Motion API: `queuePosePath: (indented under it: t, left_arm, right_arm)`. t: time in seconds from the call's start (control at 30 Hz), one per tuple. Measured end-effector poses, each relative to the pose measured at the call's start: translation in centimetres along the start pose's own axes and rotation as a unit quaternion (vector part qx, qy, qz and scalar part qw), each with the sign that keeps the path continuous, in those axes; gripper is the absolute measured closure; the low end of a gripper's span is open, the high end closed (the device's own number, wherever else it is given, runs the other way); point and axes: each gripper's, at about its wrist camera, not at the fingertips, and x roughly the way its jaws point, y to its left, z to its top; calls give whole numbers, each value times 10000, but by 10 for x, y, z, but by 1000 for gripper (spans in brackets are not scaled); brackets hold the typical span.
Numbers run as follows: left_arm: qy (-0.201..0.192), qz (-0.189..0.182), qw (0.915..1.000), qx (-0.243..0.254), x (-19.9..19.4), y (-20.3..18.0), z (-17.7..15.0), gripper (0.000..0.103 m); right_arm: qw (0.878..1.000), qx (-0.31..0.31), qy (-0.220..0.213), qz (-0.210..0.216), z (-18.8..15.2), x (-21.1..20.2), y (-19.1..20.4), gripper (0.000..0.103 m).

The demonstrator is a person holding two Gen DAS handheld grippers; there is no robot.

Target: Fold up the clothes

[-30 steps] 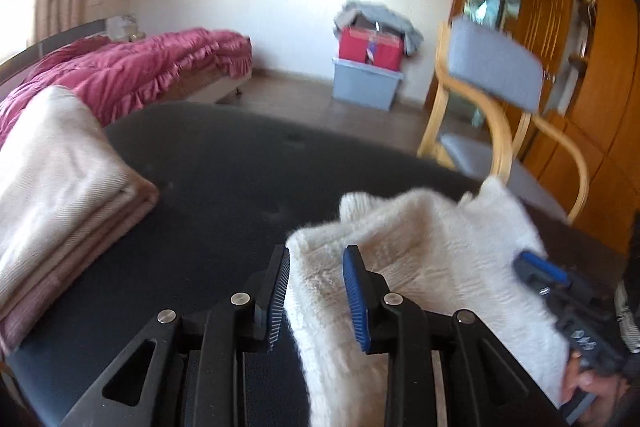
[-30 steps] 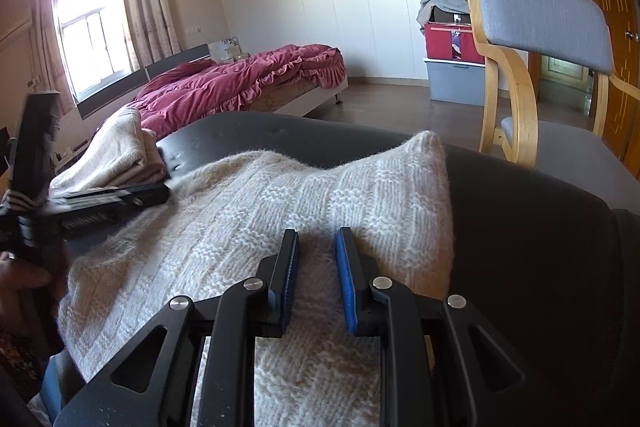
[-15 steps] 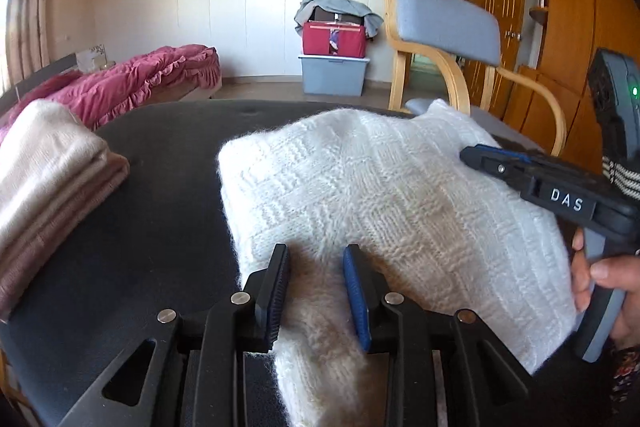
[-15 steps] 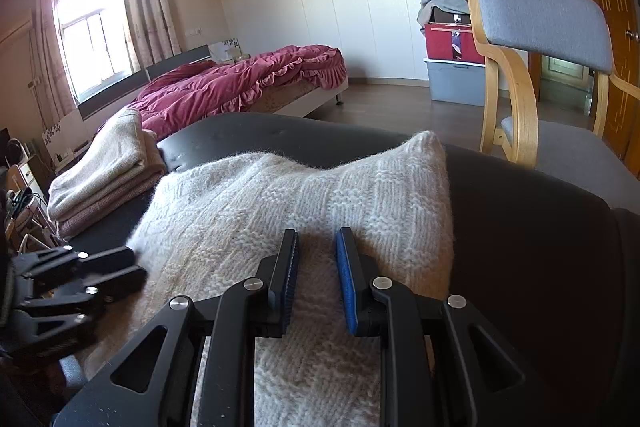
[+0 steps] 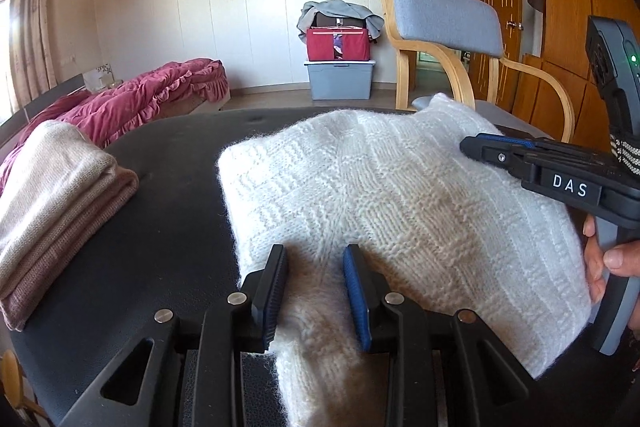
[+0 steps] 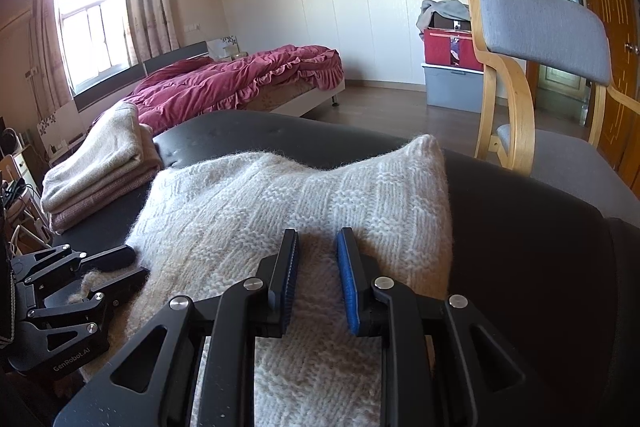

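Note:
A white knitted sweater lies folded on the black table. My left gripper is shut on the near left edge of the sweater, with knit bunched between its blue pads. In the right wrist view the sweater spreads forward, its far corner slightly raised. My right gripper is shut on the sweater's near right edge. The left gripper shows at the lower left with fuzz between its fingers. The right gripper shows side-on over the sweater's right side, held by a hand.
A folded beige and pink stack sits on the table's left side. A grey chair with wooden arms stands behind the table on the right. Beyond are a bed with a red quilt and stacked storage bins.
My left gripper has brought its held part of the sweater down and over, so the sweater now lies flat and spread. The right gripper has stayed put on its edge.

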Motion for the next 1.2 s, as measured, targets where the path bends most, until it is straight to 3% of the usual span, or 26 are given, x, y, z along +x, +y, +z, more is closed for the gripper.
queuePosePath:
  t: [1.2]
  left_arm:
    - [-72, 260, 9995, 133, -2, -7, -3, 73]
  right_arm:
    - [9991, -258, -52, -321, -1, -5, 9, 79]
